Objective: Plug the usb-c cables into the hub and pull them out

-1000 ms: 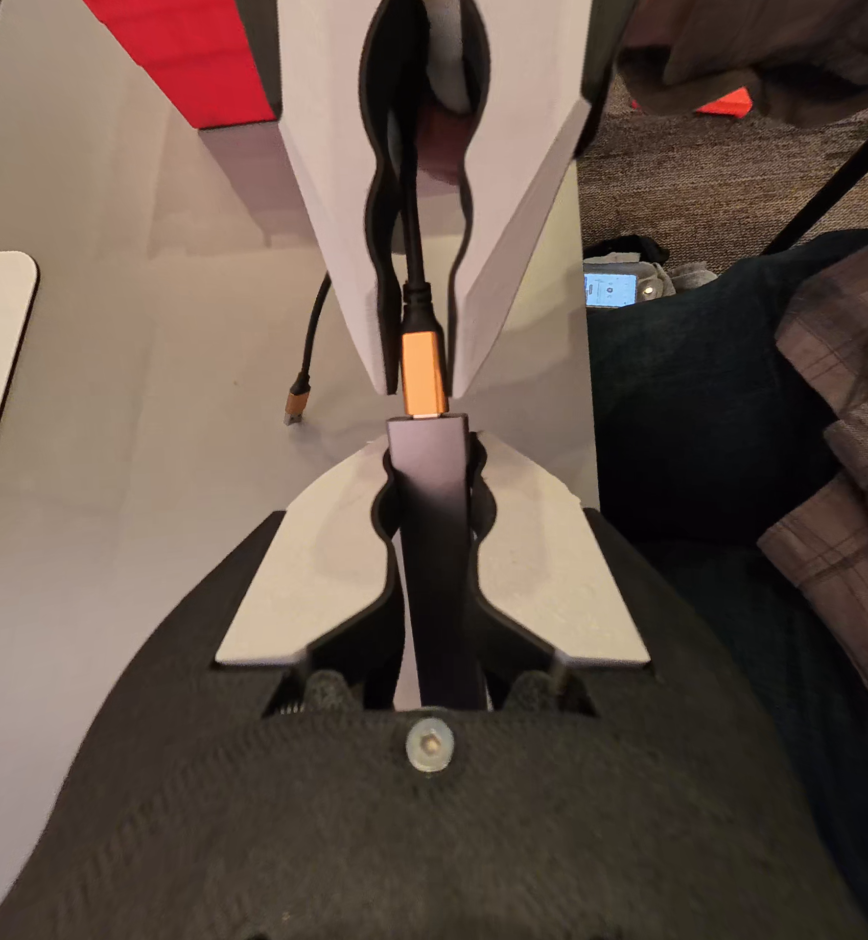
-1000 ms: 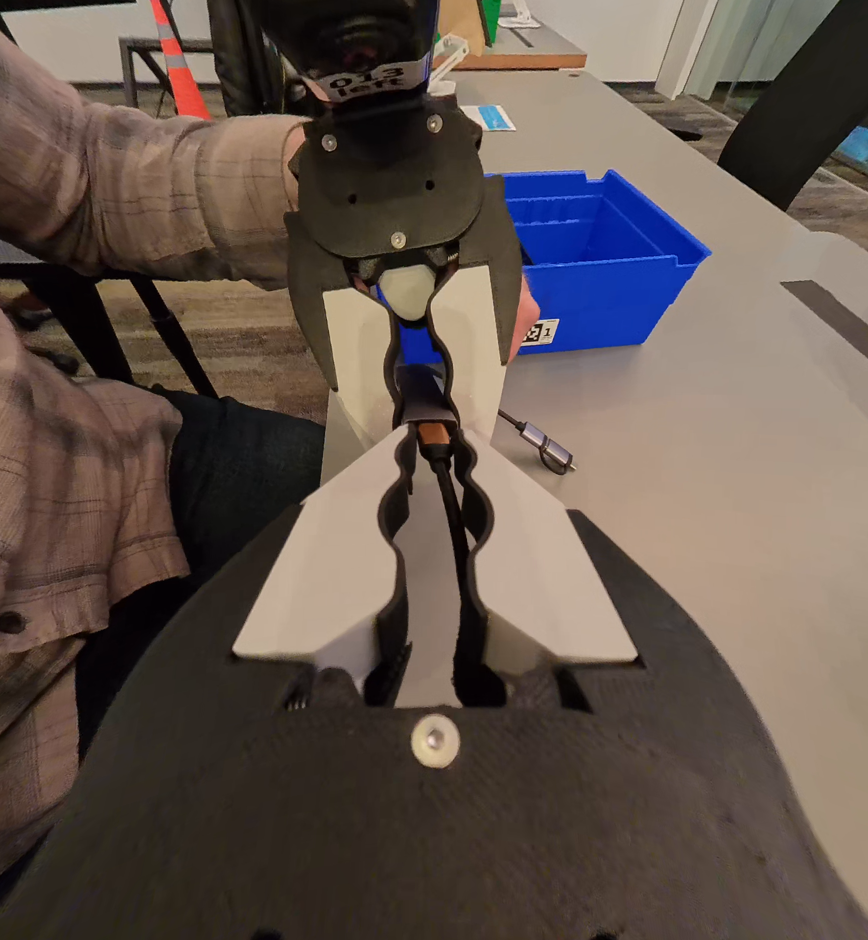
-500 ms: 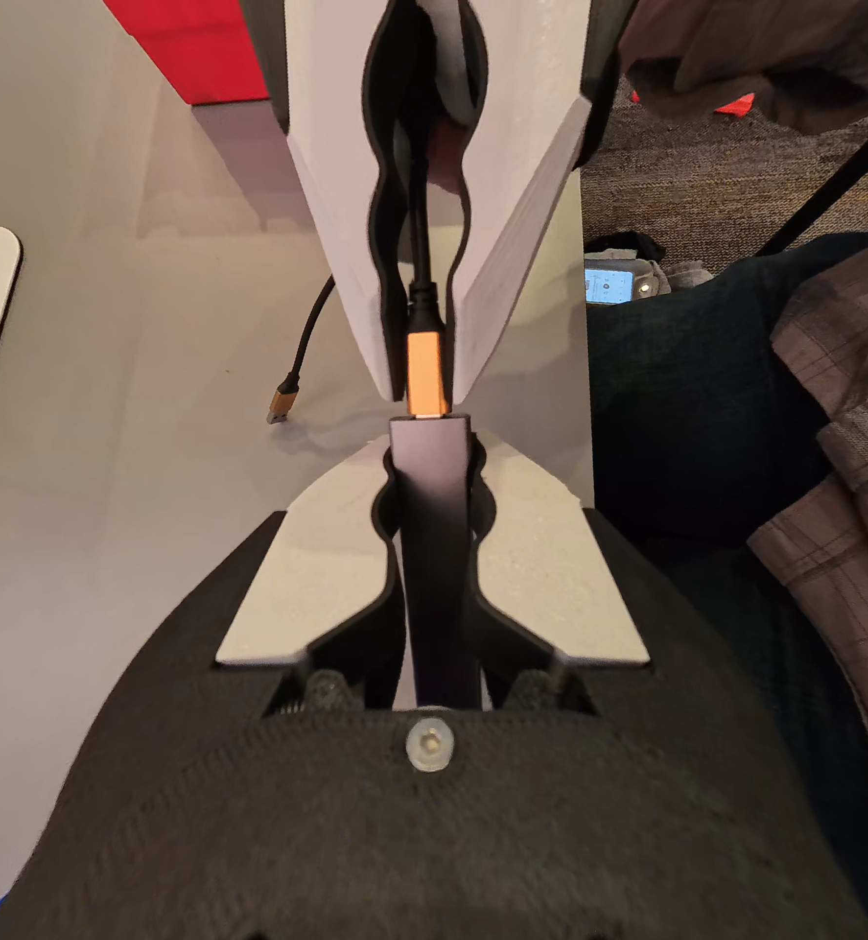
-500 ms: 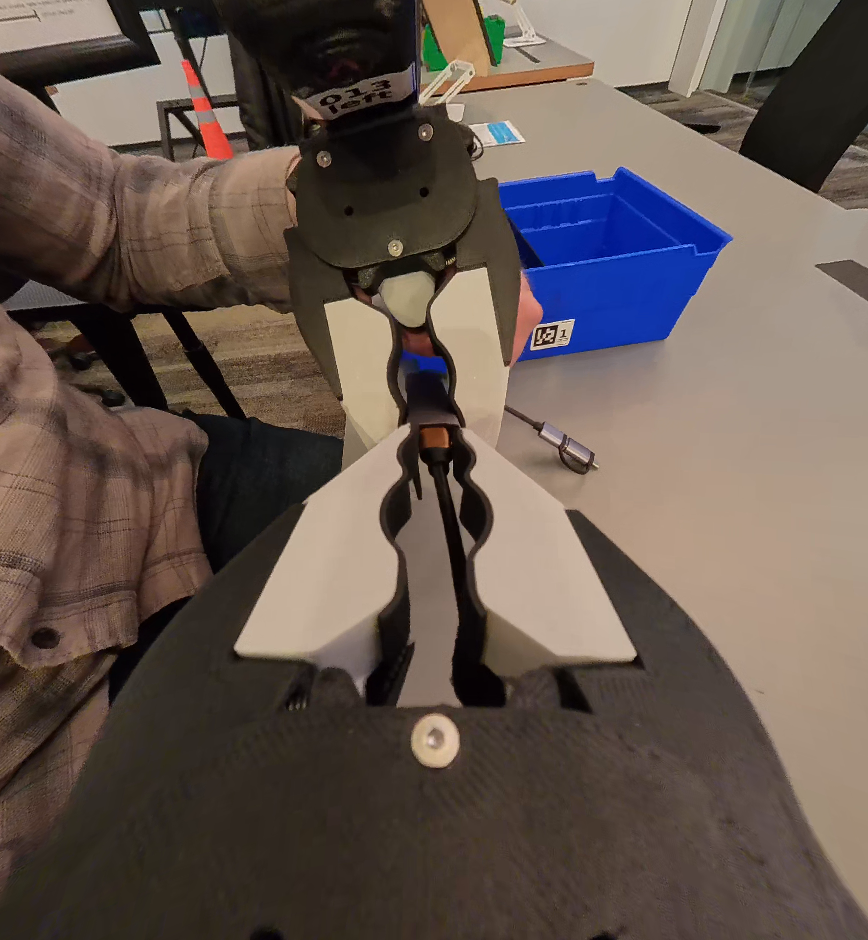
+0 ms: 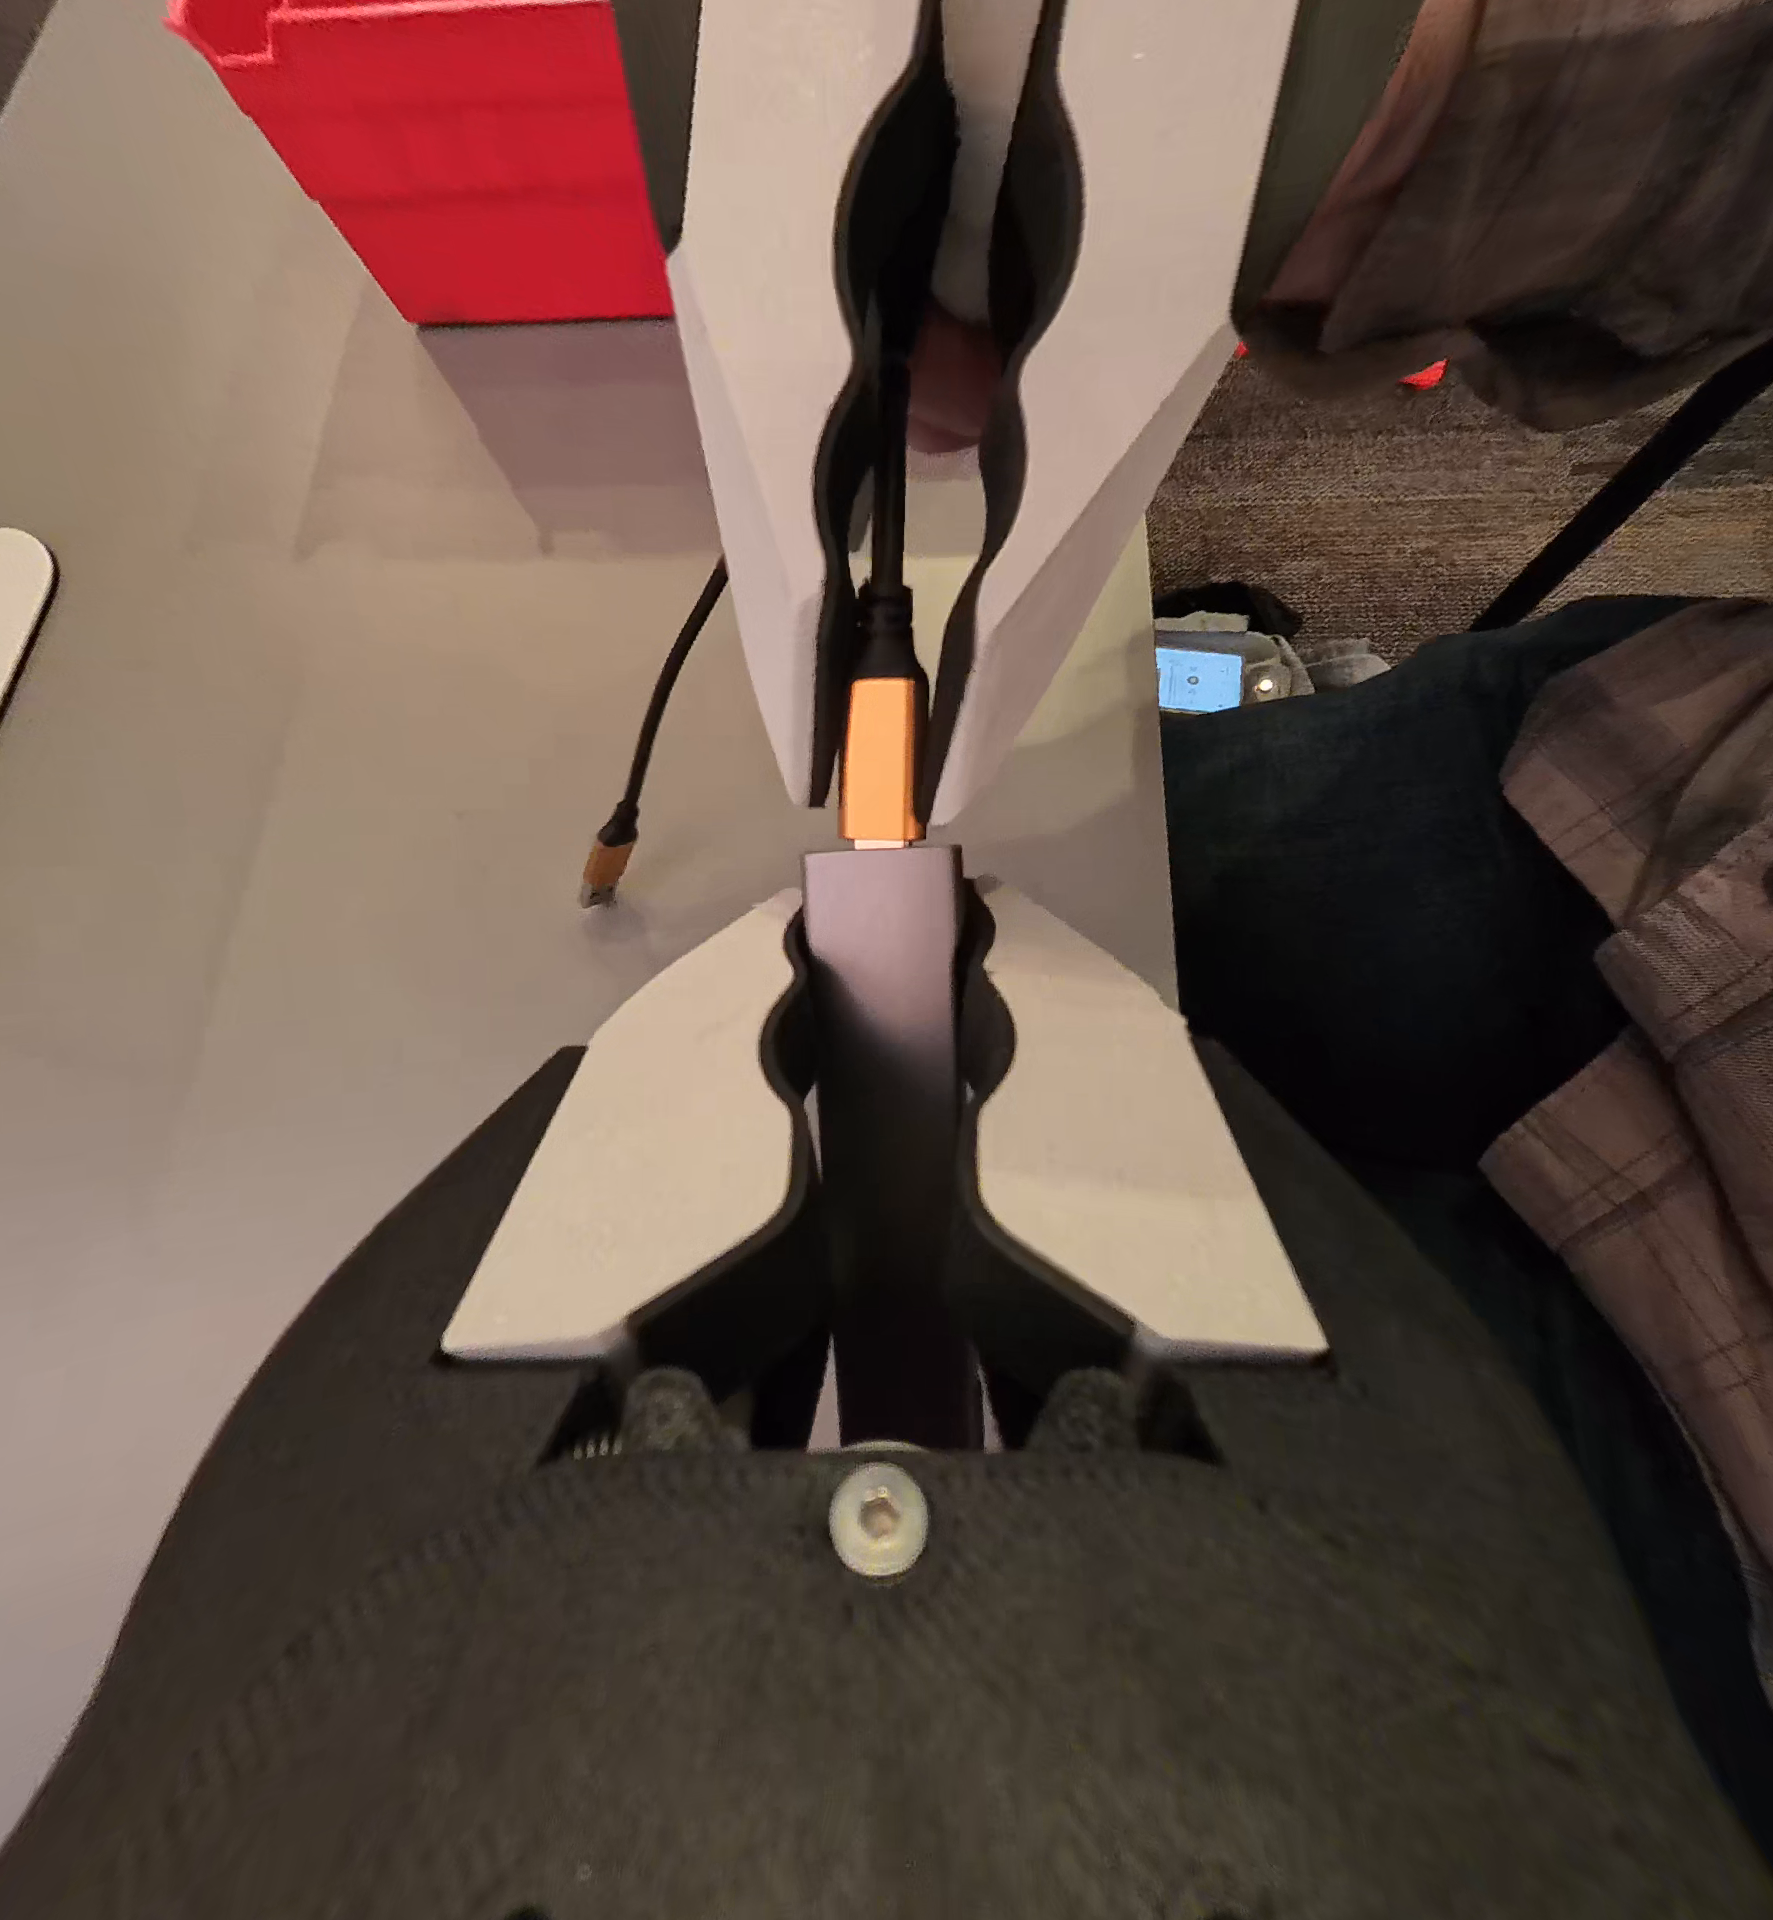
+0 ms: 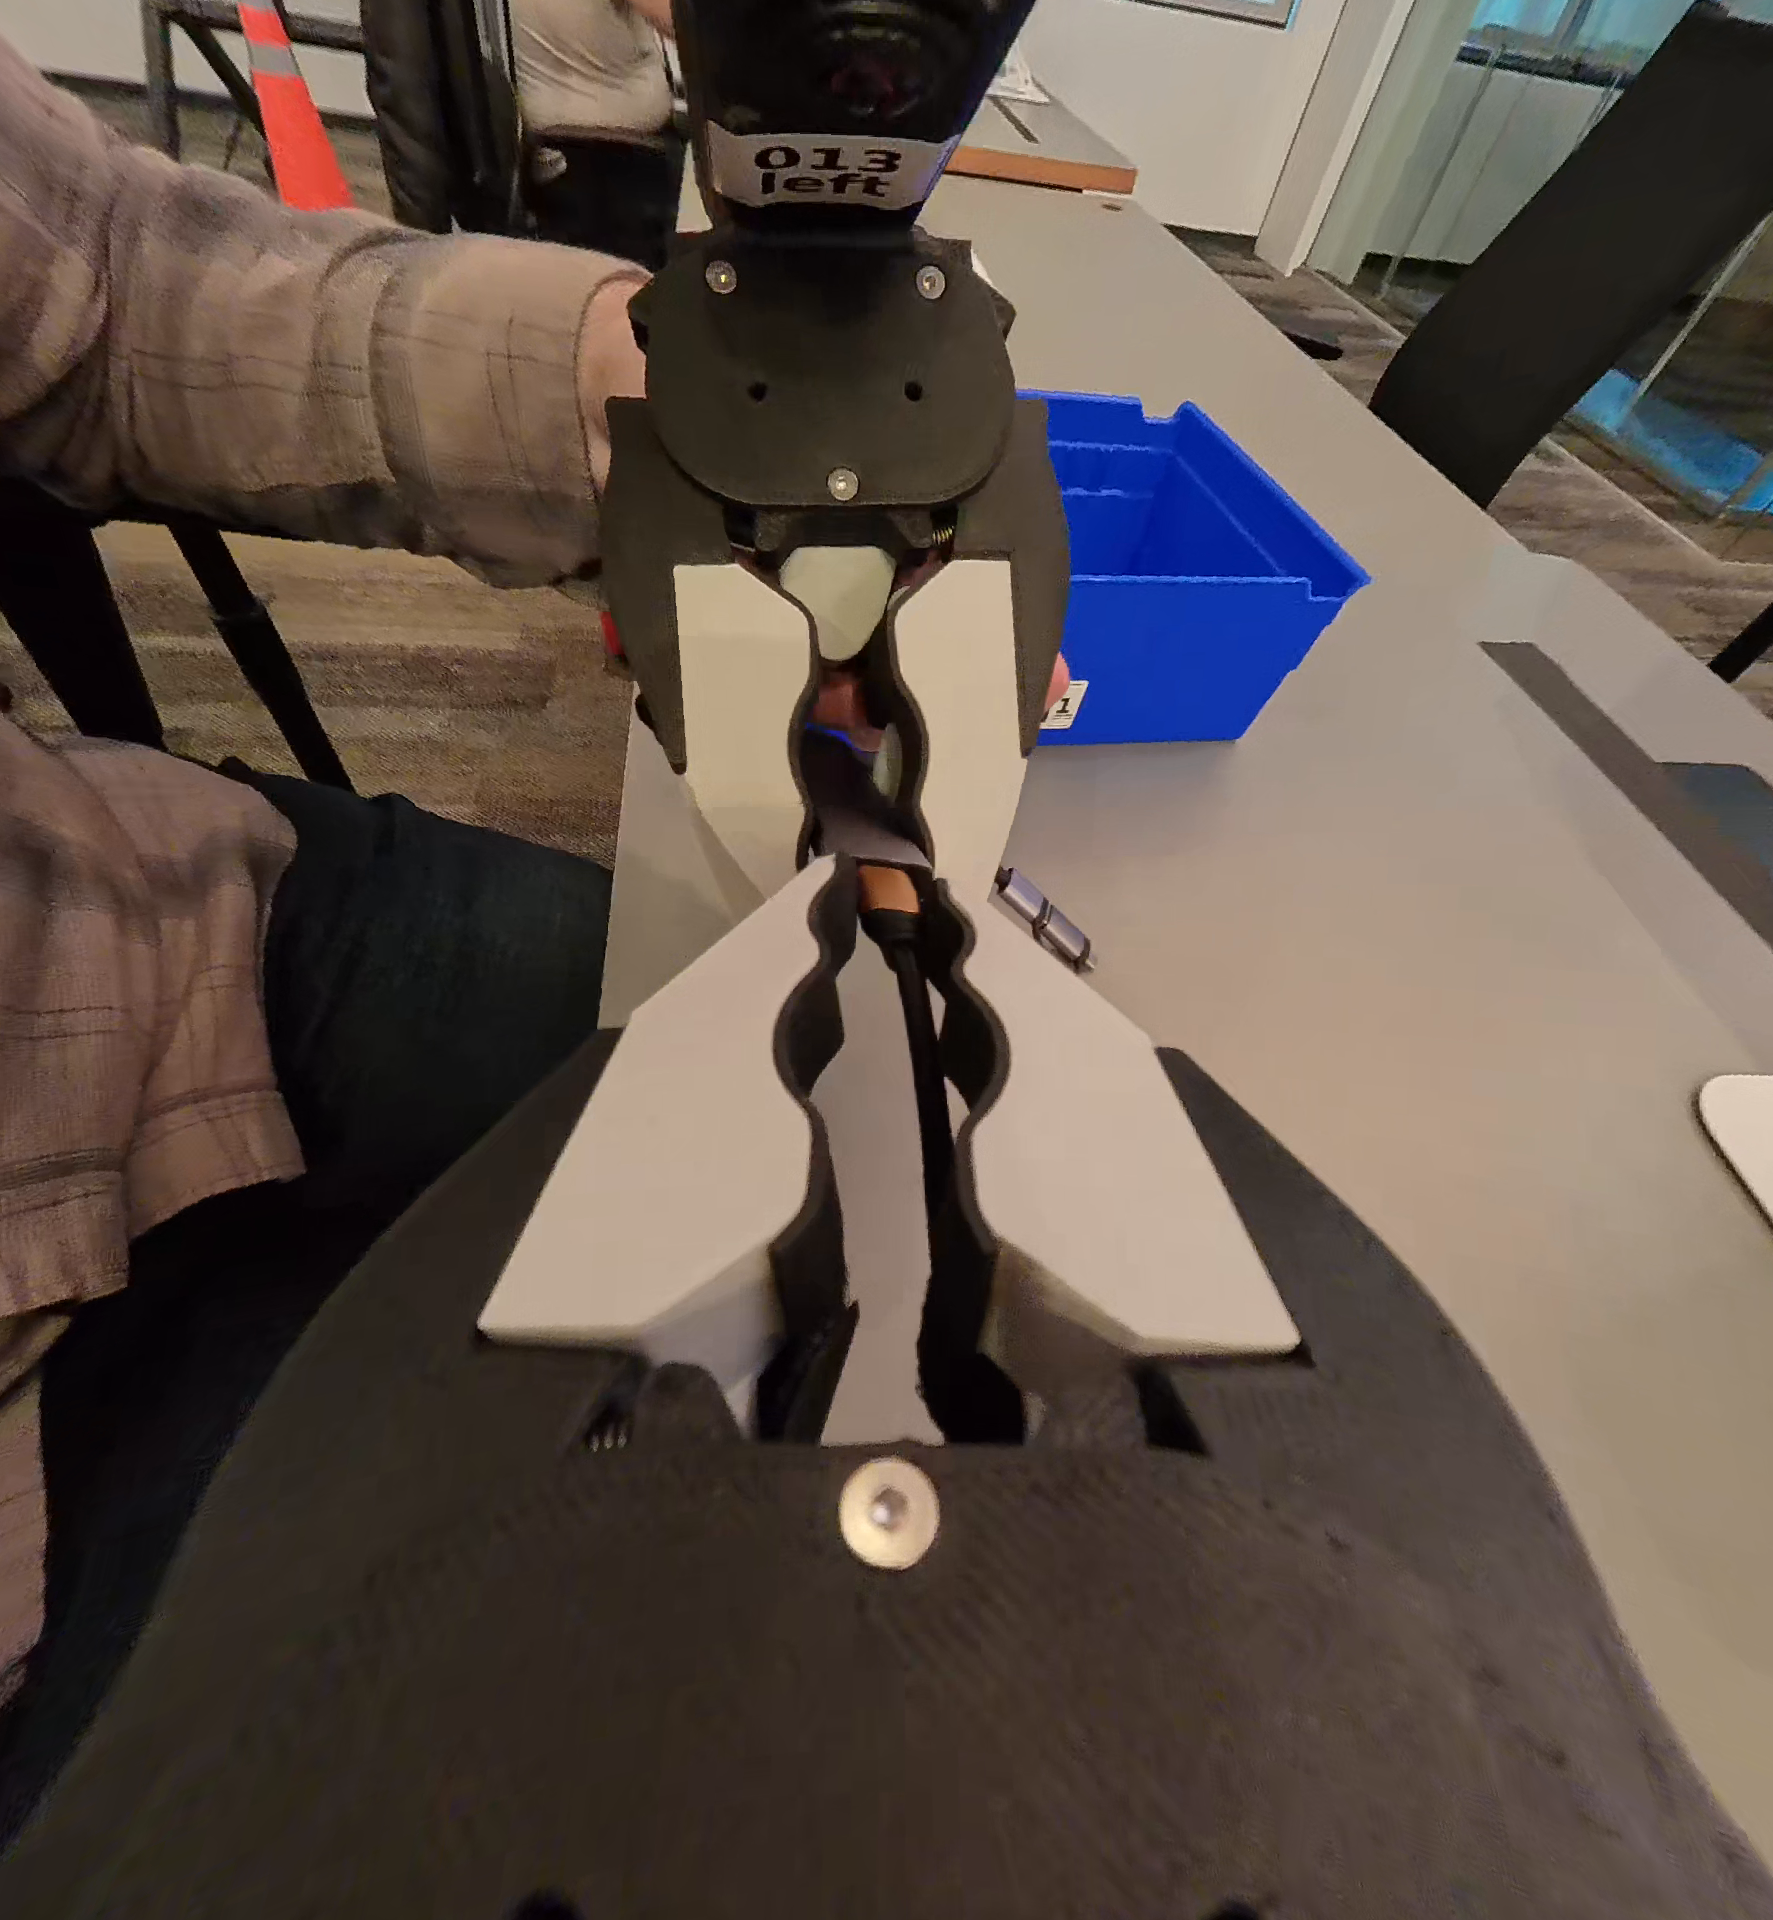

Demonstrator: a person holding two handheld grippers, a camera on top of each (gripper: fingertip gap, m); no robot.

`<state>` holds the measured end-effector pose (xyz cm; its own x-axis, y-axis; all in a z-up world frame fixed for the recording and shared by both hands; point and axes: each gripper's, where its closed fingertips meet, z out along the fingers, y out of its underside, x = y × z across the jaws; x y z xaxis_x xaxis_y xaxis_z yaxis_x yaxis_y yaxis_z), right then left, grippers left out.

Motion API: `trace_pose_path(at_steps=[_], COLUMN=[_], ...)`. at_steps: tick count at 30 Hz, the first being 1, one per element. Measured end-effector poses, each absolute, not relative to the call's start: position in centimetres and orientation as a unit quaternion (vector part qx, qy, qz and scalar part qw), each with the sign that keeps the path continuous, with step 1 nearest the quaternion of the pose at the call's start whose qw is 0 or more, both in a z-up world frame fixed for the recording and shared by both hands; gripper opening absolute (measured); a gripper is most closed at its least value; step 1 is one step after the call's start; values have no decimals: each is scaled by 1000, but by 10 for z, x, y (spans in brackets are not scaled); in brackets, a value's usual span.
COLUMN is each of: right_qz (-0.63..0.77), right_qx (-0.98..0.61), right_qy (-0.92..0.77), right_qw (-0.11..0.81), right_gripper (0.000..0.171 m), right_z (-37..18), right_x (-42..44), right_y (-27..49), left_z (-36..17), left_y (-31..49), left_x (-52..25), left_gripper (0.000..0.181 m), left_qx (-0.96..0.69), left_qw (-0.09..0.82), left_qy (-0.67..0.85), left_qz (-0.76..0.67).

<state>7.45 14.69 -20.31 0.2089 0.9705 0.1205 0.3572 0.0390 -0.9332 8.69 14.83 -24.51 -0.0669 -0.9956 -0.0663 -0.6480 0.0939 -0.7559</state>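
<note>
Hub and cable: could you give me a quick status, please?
Left tongs shut on hub. Right tongs shut on orange plug, tip at hub port. Nothing blocking.

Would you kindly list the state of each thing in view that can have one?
left gripper: shut on the hub.
hub: held level, orange plug at its end port.
right gripper: shut on the orange plug.
orange plug: at the port, a sliver of metal tip showing.
loose plug: unplugged, lying on the table.
blue bin: open, looks empty.
red bin: contents hidden.
</note>
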Motion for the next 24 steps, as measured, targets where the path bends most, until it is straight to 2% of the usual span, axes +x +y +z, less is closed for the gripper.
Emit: trace_pose_path(at_steps=[4, 9, 17, 24], right_qz=[322, 402, 308, 386], right_qx=[-602, -575, -614, -583], right_qy=[-569, -567, -553, -574], right_qw=[458, 432, 470, 426], right_gripper=[9, 10, 9, 10], right_z=[-197, -191, -191, -188], right_x=[76, 80, 79, 81], right_y=[134, 121, 138, 119], left_z=[-239, -229, -230, -225], left_y=[139, 126, 143, 128], left_x=[88, 90, 89, 90], left_gripper=[23, 23, 23, 22], left_qx=[-581, -532, -577, -526], left_qw=[319, 344, 345, 362], left_qy=[695, 729, 691, 730], left_qz=[-280, -258, -266, -243])
